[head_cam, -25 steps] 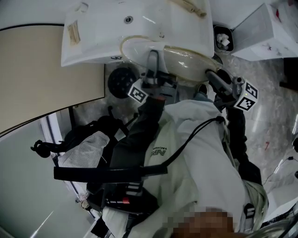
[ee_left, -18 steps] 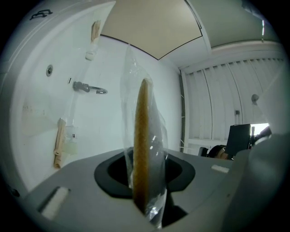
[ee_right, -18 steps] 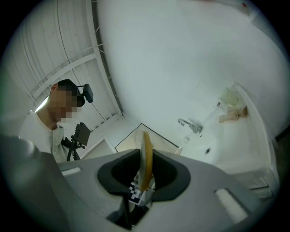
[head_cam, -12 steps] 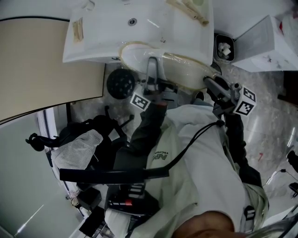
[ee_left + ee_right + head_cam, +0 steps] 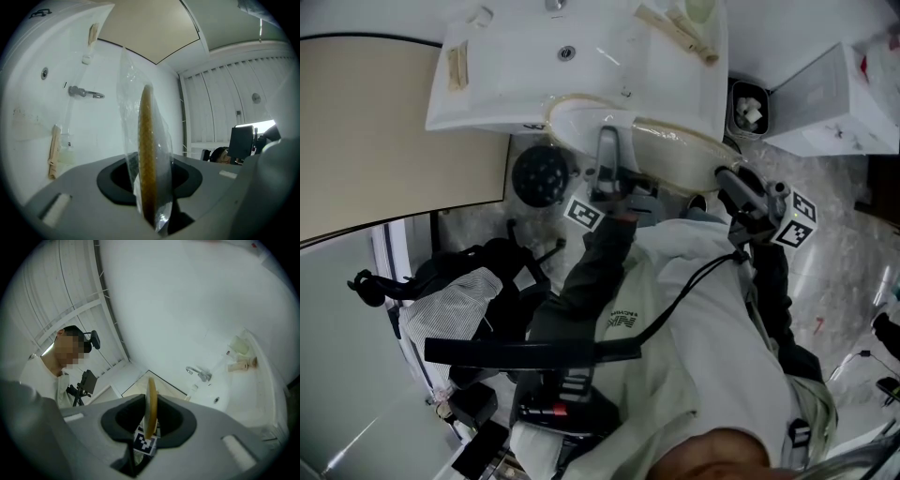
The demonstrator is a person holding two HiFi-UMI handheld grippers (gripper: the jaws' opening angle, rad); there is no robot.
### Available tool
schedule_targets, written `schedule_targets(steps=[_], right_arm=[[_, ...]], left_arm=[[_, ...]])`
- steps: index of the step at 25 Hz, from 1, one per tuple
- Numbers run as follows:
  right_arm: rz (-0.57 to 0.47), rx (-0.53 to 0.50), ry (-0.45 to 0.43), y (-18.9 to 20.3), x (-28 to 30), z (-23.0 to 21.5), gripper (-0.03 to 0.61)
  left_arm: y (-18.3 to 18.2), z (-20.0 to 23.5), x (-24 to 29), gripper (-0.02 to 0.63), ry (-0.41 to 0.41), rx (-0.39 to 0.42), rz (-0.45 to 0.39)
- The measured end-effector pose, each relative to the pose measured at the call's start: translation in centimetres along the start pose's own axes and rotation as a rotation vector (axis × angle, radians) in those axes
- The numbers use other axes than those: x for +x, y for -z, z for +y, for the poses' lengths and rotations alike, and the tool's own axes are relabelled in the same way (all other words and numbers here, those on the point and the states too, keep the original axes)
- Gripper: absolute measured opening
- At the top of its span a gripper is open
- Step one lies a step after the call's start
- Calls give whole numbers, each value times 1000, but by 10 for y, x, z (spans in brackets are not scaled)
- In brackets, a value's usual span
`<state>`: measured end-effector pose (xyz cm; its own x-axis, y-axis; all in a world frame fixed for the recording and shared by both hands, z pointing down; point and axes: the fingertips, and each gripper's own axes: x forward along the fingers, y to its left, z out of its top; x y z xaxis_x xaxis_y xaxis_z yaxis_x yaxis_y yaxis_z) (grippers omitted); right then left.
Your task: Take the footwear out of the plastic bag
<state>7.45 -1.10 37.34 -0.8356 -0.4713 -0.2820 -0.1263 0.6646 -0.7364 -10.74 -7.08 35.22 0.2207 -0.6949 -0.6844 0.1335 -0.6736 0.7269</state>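
Observation:
A pale slipper (image 5: pixel 670 141) with a tan rim lies inside a clear plastic bag (image 5: pixel 572 108), held up against the front of the white washbasin. My left gripper (image 5: pixel 607 145) is shut on the bag's near end; in the left gripper view the tan slipper edge (image 5: pixel 146 154), wrapped in clear film (image 5: pixel 129 93), stands upright between the jaws (image 5: pixel 151 192). My right gripper (image 5: pixel 729 176) is at the slipper's right end. Its jaws (image 5: pixel 149 425) are closing on the bare tan rim (image 5: pixel 151 401), which sits pinched between them.
The washbasin (image 5: pixel 534 70) has a drain (image 5: pixel 567 53) and a tap (image 5: pixel 85 92), with wooden items (image 5: pixel 675 28) on its ledge. A small bin (image 5: pixel 750 89) and a white box (image 5: pixel 834 94) stand to the right. A black round object (image 5: pixel 542 173) and dark gear (image 5: pixel 469 281) lie to the left.
Both grippers keep their hold on the bagged slipper at the basin's front. The whole view has drifted slightly downward; nothing was let go.

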Motion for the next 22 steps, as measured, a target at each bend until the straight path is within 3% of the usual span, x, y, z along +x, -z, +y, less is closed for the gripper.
schedule_targets(steps=[8, 22], right_arm=[[-96, 3, 6, -13, -5, 1, 67], [-124, -111, 78, -13, -5, 7, 64]], left_arm=[[-6, 5, 4, 126, 19, -34, 52], [-25, 31, 17, 129, -19, -55, 17]])
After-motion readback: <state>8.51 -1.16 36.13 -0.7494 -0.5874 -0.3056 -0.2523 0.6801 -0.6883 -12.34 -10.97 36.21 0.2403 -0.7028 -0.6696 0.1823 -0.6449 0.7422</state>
